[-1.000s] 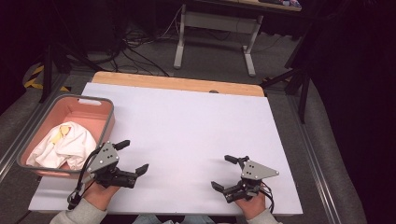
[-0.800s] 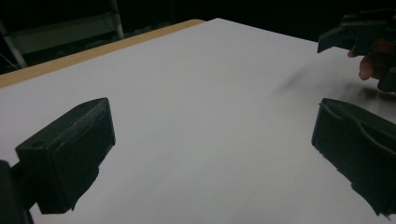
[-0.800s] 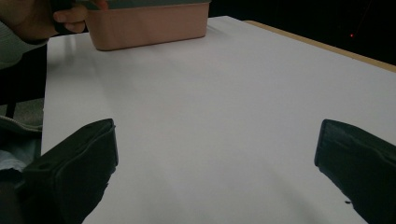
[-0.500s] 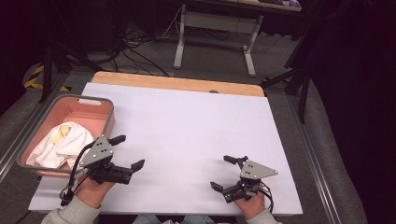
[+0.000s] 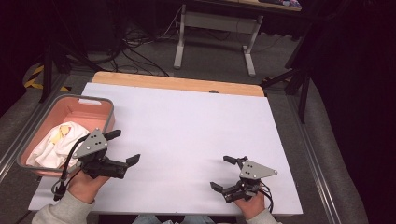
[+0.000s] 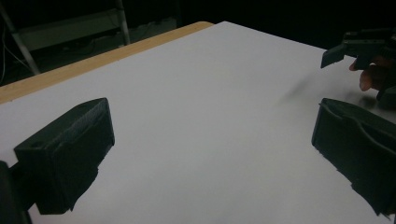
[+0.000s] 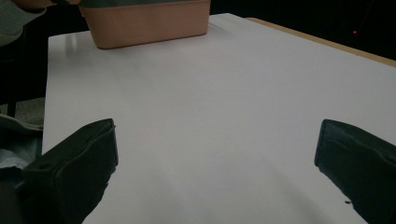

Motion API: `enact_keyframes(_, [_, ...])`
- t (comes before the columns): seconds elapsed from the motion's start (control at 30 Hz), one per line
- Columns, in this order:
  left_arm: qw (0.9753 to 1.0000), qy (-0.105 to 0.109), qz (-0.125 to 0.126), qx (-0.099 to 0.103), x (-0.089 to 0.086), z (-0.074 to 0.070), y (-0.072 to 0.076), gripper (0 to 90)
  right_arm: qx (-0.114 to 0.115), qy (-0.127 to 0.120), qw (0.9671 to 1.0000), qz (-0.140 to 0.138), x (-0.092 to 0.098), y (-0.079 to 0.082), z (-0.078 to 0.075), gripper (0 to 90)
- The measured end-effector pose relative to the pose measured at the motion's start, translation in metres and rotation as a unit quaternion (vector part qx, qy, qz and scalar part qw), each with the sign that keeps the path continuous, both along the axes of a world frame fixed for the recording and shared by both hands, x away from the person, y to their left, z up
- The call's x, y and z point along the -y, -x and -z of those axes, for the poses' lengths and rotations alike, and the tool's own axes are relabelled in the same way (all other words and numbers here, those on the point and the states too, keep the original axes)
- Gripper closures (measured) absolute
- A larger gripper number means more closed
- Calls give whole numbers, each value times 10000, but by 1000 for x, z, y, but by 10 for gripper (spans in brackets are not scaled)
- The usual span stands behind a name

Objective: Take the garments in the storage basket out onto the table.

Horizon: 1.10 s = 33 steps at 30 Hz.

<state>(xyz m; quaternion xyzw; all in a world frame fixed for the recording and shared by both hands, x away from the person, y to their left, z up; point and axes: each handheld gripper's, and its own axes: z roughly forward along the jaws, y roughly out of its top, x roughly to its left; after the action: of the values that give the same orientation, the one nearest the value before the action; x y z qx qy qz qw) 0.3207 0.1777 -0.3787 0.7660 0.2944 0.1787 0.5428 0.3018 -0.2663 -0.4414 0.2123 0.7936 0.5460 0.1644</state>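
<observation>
A dark room is seen around the table (image 5: 187,126), with grey floor, cables and a metal stand frame (image 5: 215,28) beyond the far side. The table is covered by a white sheet; a strip of bare wood (image 5: 177,84) is left showing along the far edge. The pink tub (image 5: 70,109) is taken as the landmark: it is set at the table's left edge, and a white cloth (image 5: 58,144) with a yellow patch is held inside it. To the right of the tub, a wide stretch of white surface is left open up to the far and right edges. The left claw (image 5: 123,147) is held just beside the tub's near right corner, above the sheet, with its jaws spread wide and nothing between them. The right claw (image 5: 224,172) is held well apart from the tub, near the table's front edge, with its jaws likewise spread and nothing gripped.
</observation>
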Motion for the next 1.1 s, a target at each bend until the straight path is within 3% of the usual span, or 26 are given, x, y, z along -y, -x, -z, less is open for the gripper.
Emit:
enact_keyframes(0.57, [9995, -272, -121, -63, -25, -22, -11, 13, -22, -1, 10000, -14, 0, 0, 1, 0])
enact_keyframes(0.8, [9994, -183, -254, -162, -37, -29, -17, 16, -18, 2, 10000, -10, 0, 0, 1, 0])
enact_keyframes(1.1, [9983, -386, -375, -241, -48, -33, -26, 14, -24, 5, 10000, 22, 0, -1, 1, 0])
